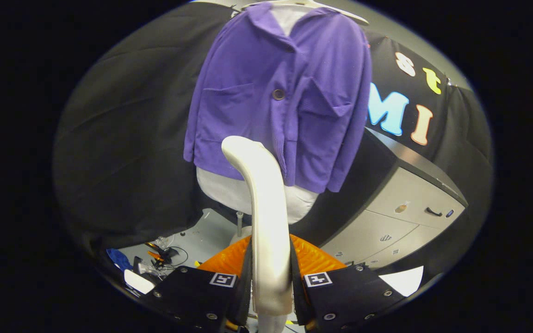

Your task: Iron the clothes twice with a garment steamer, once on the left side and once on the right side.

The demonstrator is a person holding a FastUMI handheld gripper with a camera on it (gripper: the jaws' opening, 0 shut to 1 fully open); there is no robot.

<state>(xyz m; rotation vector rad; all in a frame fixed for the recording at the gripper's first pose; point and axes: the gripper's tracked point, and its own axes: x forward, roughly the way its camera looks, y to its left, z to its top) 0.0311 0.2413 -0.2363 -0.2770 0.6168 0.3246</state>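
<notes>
Black cloth walls the booth, a grey cabinet off to one side. My tool is clamped on the white garment steamer, its head raised toward the purple jacket hanging just beyond, ready, I judge, for a pass.

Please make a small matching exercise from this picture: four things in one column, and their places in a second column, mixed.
Things:
1. garment steamer
2. purple jacket
3. grey cabinet
4. cables

Places:
A. on the floor, below the black cloth
B. on a white mannequin
C. between the fingers of the hand-held gripper
D. beside the jacket, past its sleeve

Pairs: 1-C, 2-B, 3-D, 4-A
</notes>
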